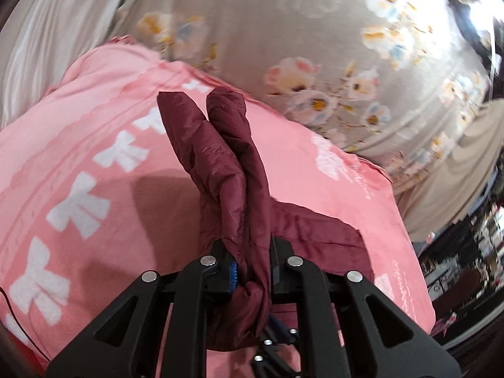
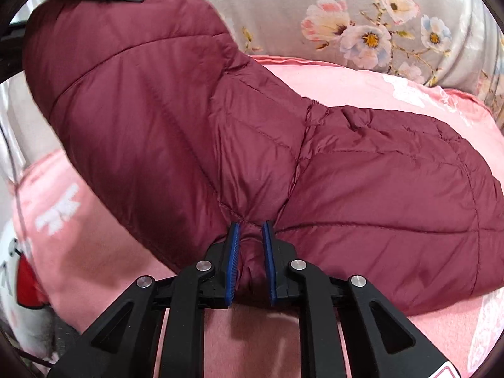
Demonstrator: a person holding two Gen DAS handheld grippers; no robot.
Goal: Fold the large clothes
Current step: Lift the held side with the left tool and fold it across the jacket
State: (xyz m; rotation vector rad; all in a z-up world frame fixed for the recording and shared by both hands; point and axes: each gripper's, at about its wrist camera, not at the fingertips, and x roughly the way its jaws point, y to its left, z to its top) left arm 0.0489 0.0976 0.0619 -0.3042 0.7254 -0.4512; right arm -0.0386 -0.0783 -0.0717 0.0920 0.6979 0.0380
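We see a maroon quilted puffer jacket (image 2: 195,100), shiny and stitched in panels. Its body lies on a pink blanket (image 2: 346,78), while one part rises up and away at the left. A bunched fold (image 1: 233,170) stands upright, pinched at its base.

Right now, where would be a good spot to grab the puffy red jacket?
Best at its edges. The left gripper pinches a bunched fold of the puffy red jacket; the right gripper pinches its near hem from the front, where the fabric gathers thin enough to fit.
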